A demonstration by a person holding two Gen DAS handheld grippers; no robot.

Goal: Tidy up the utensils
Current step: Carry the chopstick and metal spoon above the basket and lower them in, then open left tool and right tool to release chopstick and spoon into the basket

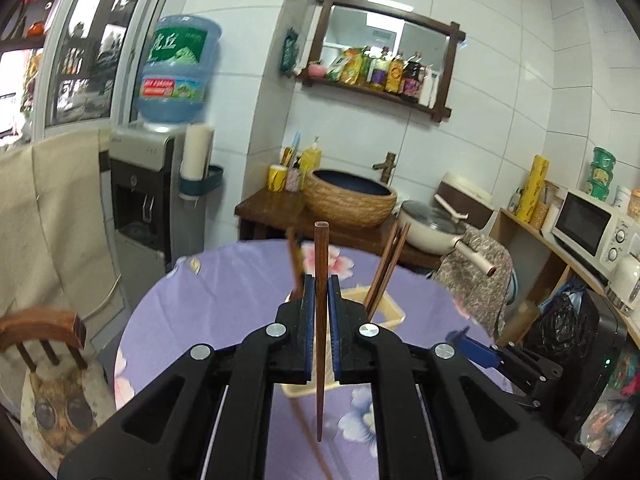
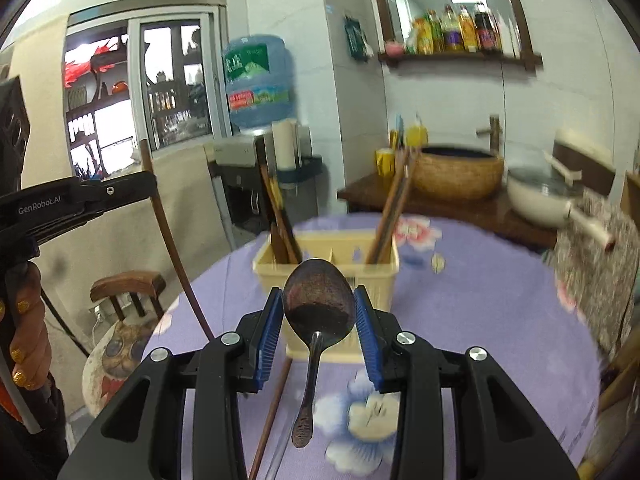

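On the round table (image 2: 480, 320) with its purple flowered cloth stands a cream plastic utensil basket (image 2: 326, 276), split into compartments. Its left compartment holds a few dark wooden pieces (image 2: 280, 220) standing upright and leaning left; its right compartment holds a bundle of brown chopsticks (image 2: 394, 208) leaning right. The middle section looks empty from here, though the spoon hides part of it.

The left gripper (image 1: 321, 296) has its blue-padded jaws drawn almost together, pinching a single brown chopstick (image 1: 320, 320) about halfway along. The stick stands nearly upright, blunt end up, thin tip hanging above the cloth, just in front of the basket (image 1: 390, 312).

The right gripper (image 2: 319, 308) holds its jaws partly apart, clamped on the bowl of a dark metal spoon (image 2: 319, 300). The bowl faces the camera and the handle hangs straight down over the cloth, just short of the basket.

Another chopstick (image 2: 272, 412) lies flat on the cloth beneath the right gripper, beside the basket's near wall.
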